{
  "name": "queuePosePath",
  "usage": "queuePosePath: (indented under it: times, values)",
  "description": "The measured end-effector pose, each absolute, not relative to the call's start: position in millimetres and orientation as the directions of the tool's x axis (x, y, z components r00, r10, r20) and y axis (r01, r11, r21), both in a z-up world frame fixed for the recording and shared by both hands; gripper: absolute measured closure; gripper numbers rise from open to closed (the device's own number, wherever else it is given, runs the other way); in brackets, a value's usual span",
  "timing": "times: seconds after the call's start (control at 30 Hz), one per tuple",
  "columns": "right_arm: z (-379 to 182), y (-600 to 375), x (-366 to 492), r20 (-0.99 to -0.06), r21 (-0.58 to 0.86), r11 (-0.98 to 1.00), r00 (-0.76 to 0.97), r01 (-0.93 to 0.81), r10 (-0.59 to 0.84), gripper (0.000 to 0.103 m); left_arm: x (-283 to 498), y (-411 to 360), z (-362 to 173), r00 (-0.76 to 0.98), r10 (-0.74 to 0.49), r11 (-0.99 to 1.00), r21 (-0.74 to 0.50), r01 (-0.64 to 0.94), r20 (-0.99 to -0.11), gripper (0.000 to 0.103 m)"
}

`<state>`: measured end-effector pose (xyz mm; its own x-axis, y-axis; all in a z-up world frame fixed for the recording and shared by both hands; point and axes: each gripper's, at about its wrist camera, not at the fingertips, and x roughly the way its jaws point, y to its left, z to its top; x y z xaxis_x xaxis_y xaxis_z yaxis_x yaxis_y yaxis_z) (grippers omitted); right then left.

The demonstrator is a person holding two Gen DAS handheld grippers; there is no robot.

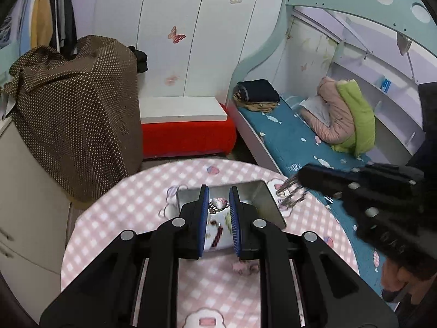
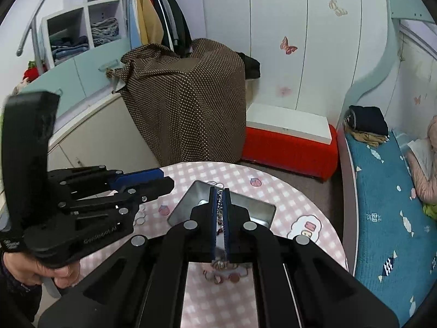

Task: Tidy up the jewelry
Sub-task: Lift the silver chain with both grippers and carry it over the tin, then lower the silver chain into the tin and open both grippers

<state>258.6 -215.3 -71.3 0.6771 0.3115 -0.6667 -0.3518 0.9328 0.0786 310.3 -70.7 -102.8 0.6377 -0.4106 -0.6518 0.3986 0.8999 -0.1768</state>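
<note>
A shiny metal tin [image 1: 262,196] stands open on the round table with the pink checked cloth [image 1: 131,205]. My left gripper [image 1: 219,191] hovers over the tin with its jaws apart and nothing between them; small jewelry pieces [image 1: 218,203] lie in the tin below. My right gripper [image 2: 220,191] is shut on a thin beaded chain [image 2: 219,205] above the tin [image 2: 259,210]. In the left wrist view the right gripper [image 1: 296,181] shows at the right, with silvery rings [image 1: 289,194] blurred at its tip. Small rings [image 2: 140,218] lie on the cloth left of the tin.
A red bench with a white board [image 1: 188,131] stands beyond the table. A brown dotted cloth [image 1: 73,114] covers furniture at the left. A bed with a blue sheet [image 1: 295,142] runs along the right. White wardrobe doors [image 2: 286,27] are behind.
</note>
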Motion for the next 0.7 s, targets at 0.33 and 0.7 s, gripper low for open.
queuePosePath:
  times: [0.33,0.7]
  values:
    - [-120.5,-210.7,300.3,-0.746,0.136,0.941,0.593,-0.31,0.303,0.1,354.1,-83.8,-140.1,0.552,-0.432,0.89,-0.238,0.389,-0.713,0.087]
    - [-134.0,-216.3,314.3,-0.777,0.169,0.944,0.551,-0.284,0.305,0.096,368.4,-90.5,-159.3,0.508,-0.429,0.89,-0.254,0.378,-0.747,0.074]
